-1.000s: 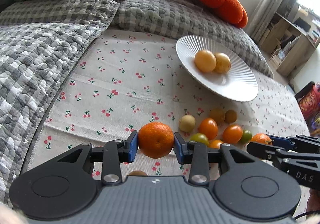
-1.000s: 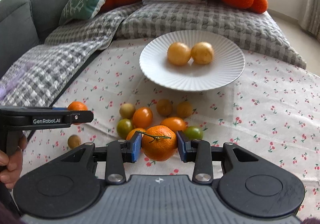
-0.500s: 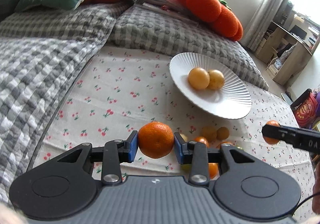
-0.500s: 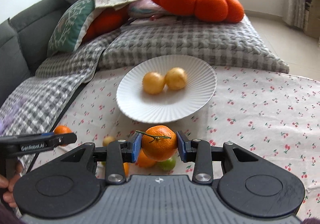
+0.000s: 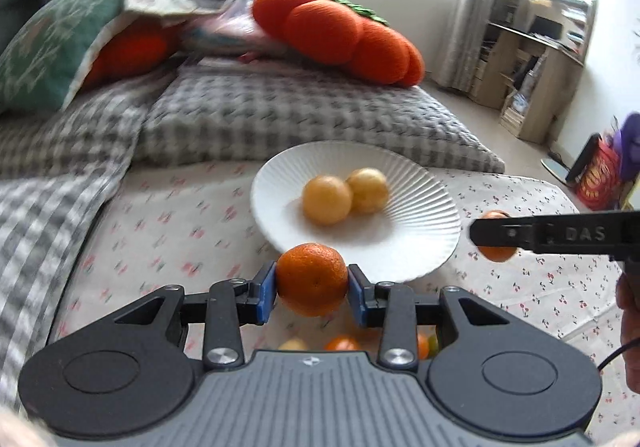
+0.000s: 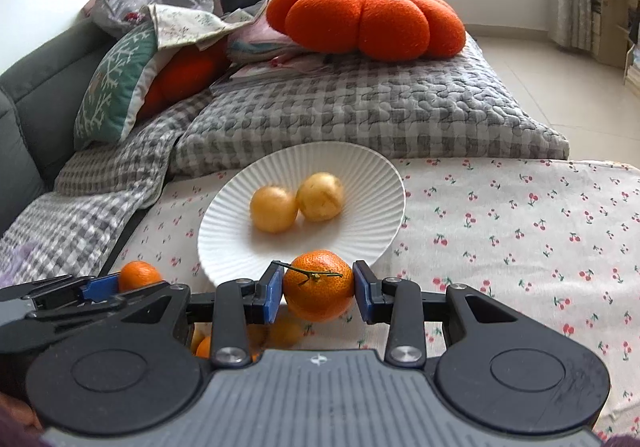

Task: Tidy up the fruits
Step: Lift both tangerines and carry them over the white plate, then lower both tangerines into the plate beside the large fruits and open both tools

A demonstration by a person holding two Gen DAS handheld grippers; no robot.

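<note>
Gripping a plain mandarin [image 5: 312, 278] between blue pads, the left gripper [image 5: 312, 289] hangs at the near rim of the white ribbed plate [image 5: 420, 247]. Right gripper [image 6: 318, 290] is clamped on a stemmed mandarin [image 6: 319, 285], also at the plate's near edge. Two yellow fruits [image 6: 296, 201] sit touching each other inside the plate. Loose small fruits [image 5: 344, 343] lie on the cherry-print cloth [image 6: 520, 231], partly hidden under both grippers. Grey checked quilt [image 6: 360, 115] lies behind the plate, orange pumpkin cushion [image 6: 366, 21] on top of it. Left view is blurred.
</note>
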